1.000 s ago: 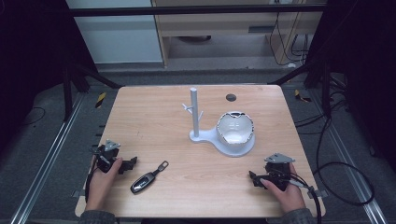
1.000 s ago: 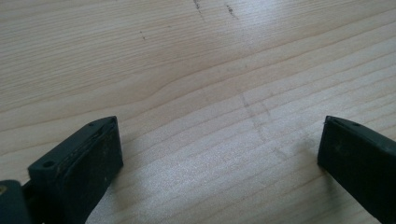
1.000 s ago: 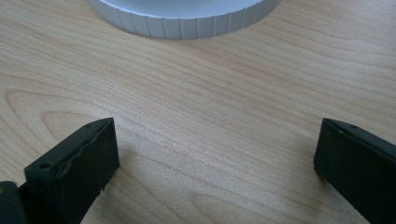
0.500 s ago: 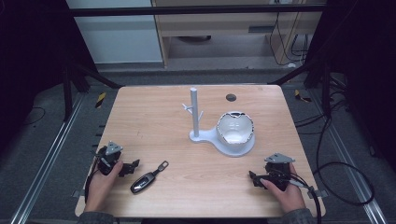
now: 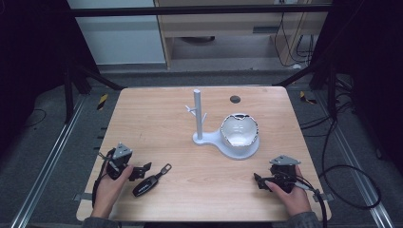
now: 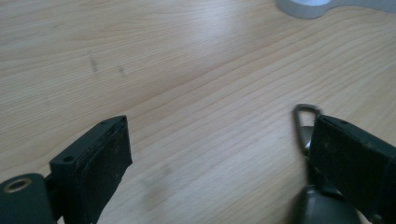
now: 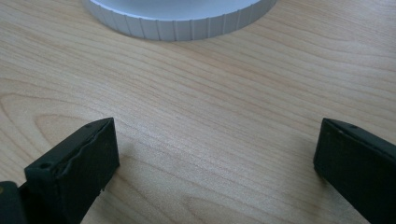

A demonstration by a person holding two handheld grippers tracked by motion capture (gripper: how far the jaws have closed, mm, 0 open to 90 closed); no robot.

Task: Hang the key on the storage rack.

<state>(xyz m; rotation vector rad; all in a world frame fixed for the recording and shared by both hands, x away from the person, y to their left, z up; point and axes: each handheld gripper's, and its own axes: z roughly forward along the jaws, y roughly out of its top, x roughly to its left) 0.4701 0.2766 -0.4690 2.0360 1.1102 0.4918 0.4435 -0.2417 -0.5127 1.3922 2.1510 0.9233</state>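
Observation:
A black car key fob [image 5: 146,185] with a metal clip [image 5: 165,169] lies on the wooden table [image 5: 157,123] near its front left. My left gripper [image 5: 142,170] sits just left of it, open, with bare wood between its jaws; in the left gripper view the metal clip [image 6: 304,122] and the fob [image 6: 322,210] peek out behind the right jaw. My right gripper [image 5: 259,180] rests open at the front right. A grey stand [image 5: 198,116] with pegs rises from a base holding a white bowl [image 5: 239,129]; the ribbed base edge [image 7: 182,25] lies ahead in the right gripper view.
A small dark round hole [image 5: 235,99] sits near the table's far edge. Cables [image 5: 342,171] trail off the right side of the table. The table's middle and left are bare wood.
My left gripper has edged slightly toward the key fob. The right gripper has stayed still.

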